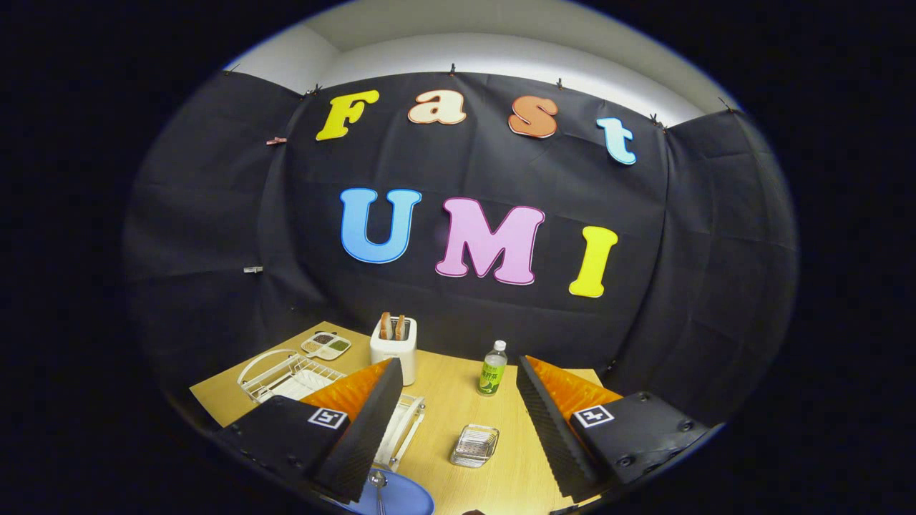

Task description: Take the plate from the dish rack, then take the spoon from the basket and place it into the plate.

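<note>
Wood table: spoon lies on the blue plate beside the rack, basket sits empty, so my gripper hangs above, fingers apart, holding nothing.

Plate half behind left finger

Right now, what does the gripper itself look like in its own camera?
The gripper has two wedge-shaped fingers: ribbed black pads on the inner faces, orange outer sides. Each sits on a black block with screw heads and a small square black-and-white marker. No cables or sleeve visible.
</note>
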Tool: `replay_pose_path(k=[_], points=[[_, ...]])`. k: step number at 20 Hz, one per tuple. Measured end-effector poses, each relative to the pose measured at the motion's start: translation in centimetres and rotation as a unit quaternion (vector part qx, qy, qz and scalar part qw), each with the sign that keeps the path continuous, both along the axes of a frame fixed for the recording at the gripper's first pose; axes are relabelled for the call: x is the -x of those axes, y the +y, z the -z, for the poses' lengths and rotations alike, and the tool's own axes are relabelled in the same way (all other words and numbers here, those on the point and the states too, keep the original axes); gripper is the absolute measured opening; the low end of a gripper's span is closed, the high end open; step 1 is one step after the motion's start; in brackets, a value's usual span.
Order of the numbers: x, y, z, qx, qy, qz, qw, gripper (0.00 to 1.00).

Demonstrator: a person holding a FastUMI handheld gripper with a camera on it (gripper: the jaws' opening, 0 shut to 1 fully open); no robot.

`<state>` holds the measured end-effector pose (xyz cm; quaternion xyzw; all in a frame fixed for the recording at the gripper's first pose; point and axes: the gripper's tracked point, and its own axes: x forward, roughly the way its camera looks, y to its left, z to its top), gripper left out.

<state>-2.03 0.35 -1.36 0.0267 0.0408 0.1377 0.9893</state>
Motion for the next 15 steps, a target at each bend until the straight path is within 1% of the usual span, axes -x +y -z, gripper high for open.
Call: replay_pose_path(k=[5,11,15], points=[[0.0,-0.8,-0.4,-0.01,-0.001,-0.007,1.0,0.98],[-0.2,-1.2,-0.3,-0.003,-0.007,-0.023,1.0,0.98],[-0.1,-1.0,0.4,0.006,-0.006,-0.04,0.999,0.98]])
